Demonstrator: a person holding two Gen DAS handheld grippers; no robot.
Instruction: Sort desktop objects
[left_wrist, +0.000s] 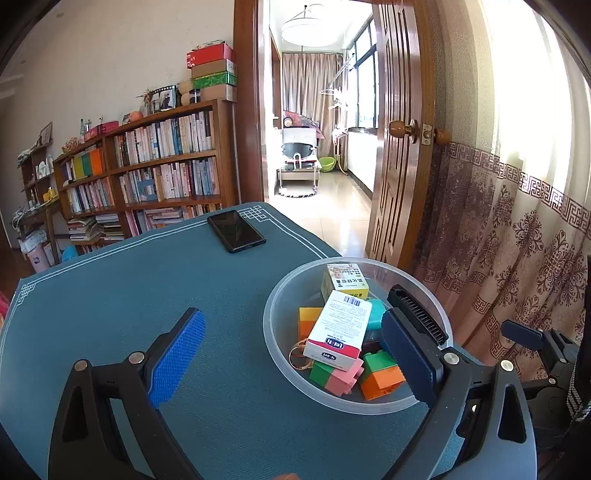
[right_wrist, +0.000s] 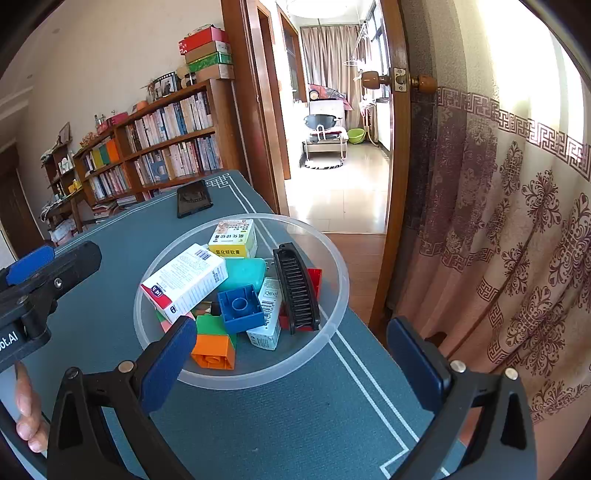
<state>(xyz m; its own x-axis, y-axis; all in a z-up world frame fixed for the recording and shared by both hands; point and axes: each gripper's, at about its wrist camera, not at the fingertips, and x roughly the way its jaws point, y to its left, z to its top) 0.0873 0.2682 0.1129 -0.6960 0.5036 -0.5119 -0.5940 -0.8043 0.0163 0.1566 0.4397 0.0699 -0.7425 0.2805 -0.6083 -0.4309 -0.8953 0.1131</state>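
i'm holding both tongs, left tongs and right tongs, wide and empty beside the bowl, since only the phone is lying unsorted on the surface.

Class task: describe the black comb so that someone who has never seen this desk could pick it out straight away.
Find the clear plastic bowl on the blue desk mat. Inside, along its right side, the comb leans over a red block. It is the only long, curved, black, ridged thing among bright blocks and printed boxes.
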